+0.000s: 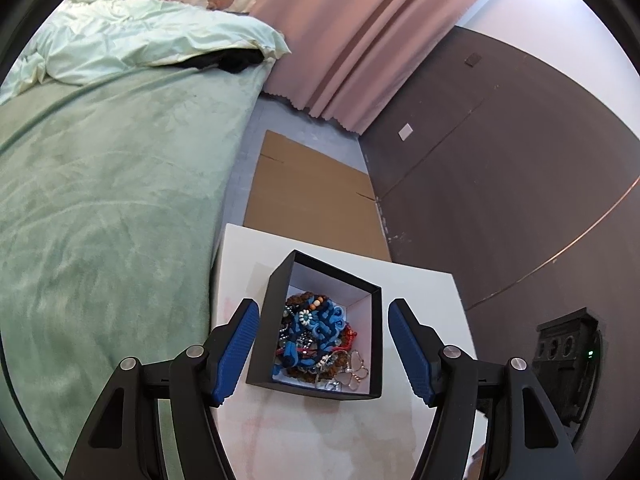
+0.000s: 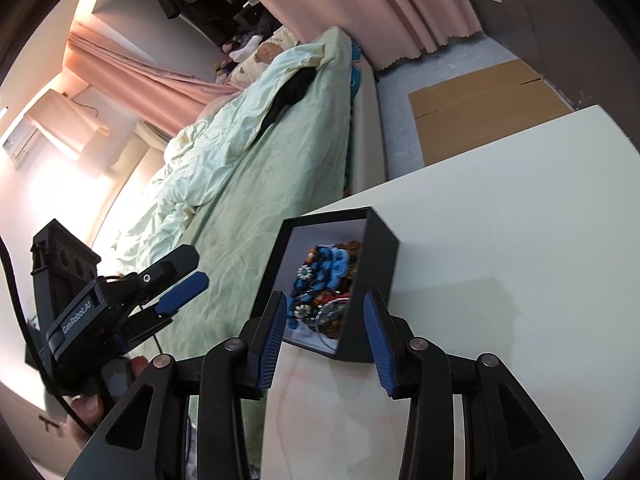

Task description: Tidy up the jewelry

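The black box (image 1: pixel 316 324) sits on the white table (image 1: pixel 420 292), low and centre in the left wrist view, holding a tangled heap of jewelry (image 1: pixel 316 340): blue knotted cord, brown and red beads, small flower pieces and a wire butterfly near the lower right inner corner. The left gripper (image 1: pixel 322 350) stands wide, its blue pads on either side of the box and clear of its walls, holding nothing. In the right wrist view the right gripper (image 2: pixel 326 334) is partly spread at the near rim of the box (image 2: pixel 372 264), low and centre; one pad lies outside the right wall, the other at the open near corner, and nothing appears pinched between them. Risks, as judged: the pieces are interlocked, so a pull on one strand would likely drag others out or tip the light box; the box sits close to the table's far-left edge beside the bed (image 1: pixel 112 200), and a sideways nudge from either pad could slide it toward that edge; the thin wire butterfly could bend if squeezed hard; the two tools work close together and could collide over the opening. Writing: the left gripper's body (image 2: pixel 80 320), at lower left of the right wrist view, reads "GenRobot.AI" in white. No other label is legible; the box carries no visible marking.
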`<move>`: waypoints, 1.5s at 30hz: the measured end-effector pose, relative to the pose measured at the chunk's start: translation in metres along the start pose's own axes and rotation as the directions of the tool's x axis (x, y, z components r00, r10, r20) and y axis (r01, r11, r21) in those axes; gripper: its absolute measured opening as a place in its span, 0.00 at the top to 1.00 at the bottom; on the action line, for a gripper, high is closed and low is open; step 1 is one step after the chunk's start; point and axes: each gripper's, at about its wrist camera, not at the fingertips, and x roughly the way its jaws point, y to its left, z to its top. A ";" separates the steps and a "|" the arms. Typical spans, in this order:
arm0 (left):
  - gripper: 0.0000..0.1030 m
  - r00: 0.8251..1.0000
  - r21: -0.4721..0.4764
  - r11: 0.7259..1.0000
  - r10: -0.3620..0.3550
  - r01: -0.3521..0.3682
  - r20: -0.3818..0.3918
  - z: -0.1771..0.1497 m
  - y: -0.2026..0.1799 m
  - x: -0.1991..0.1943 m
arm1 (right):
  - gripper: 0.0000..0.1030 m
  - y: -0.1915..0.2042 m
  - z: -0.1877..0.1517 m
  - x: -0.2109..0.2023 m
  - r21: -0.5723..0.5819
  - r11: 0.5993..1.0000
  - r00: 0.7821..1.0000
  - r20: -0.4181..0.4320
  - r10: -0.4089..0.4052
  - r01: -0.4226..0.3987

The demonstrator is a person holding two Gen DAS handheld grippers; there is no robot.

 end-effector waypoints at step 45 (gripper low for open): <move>0.00 0.930 0.394 0.882 0.117 -0.259 0.347 -0.103 -0.089 -0.091 | 0.07 0.008 -0.063 -0.138 -0.089 0.952 0.934 0.239 -0.265 0.293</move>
